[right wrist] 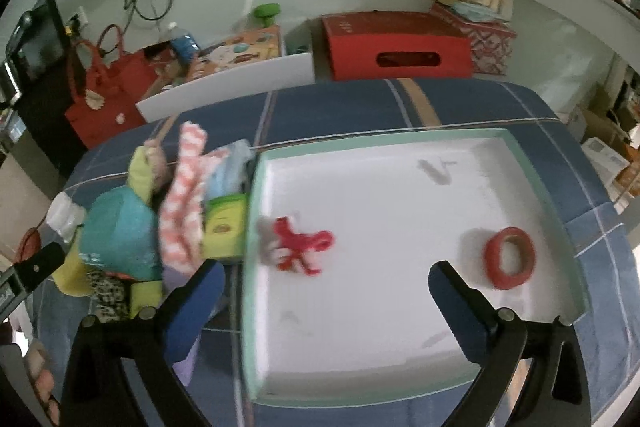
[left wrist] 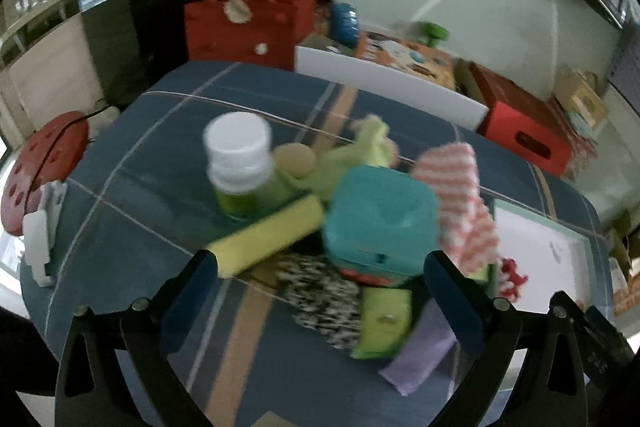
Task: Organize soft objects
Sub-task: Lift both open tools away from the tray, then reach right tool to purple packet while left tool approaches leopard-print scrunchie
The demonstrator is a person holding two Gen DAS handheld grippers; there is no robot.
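Observation:
A pile of objects lies on the blue plaid tablecloth [left wrist: 160, 187]. It holds a yellow sponge [left wrist: 266, 235], a teal box [left wrist: 380, 219], a pink striped cloth [left wrist: 460, 203], a black-and-white cloth [left wrist: 324, 295], a purple cloth [left wrist: 424, 351], a green plush [left wrist: 352, 159] and a white-capped bottle [left wrist: 240, 163]. My left gripper [left wrist: 320, 287] is open just over the pile's near side. My right gripper [right wrist: 326, 291] is open above the white tray [right wrist: 380, 383], which holds a red knitted piece [right wrist: 300, 243] and a red tape roll [right wrist: 510, 263]. The striped cloth [right wrist: 184, 211] sits left of the tray.
A white board [left wrist: 392, 87], a red bag [left wrist: 240, 23] and a red box [right wrist: 396, 47] stand beyond the table's far edge. A green packet [right wrist: 224, 227] lies against the tray's left wall. The left gripper's tip [right wrist: 36, 267] shows at the far left of the right wrist view.

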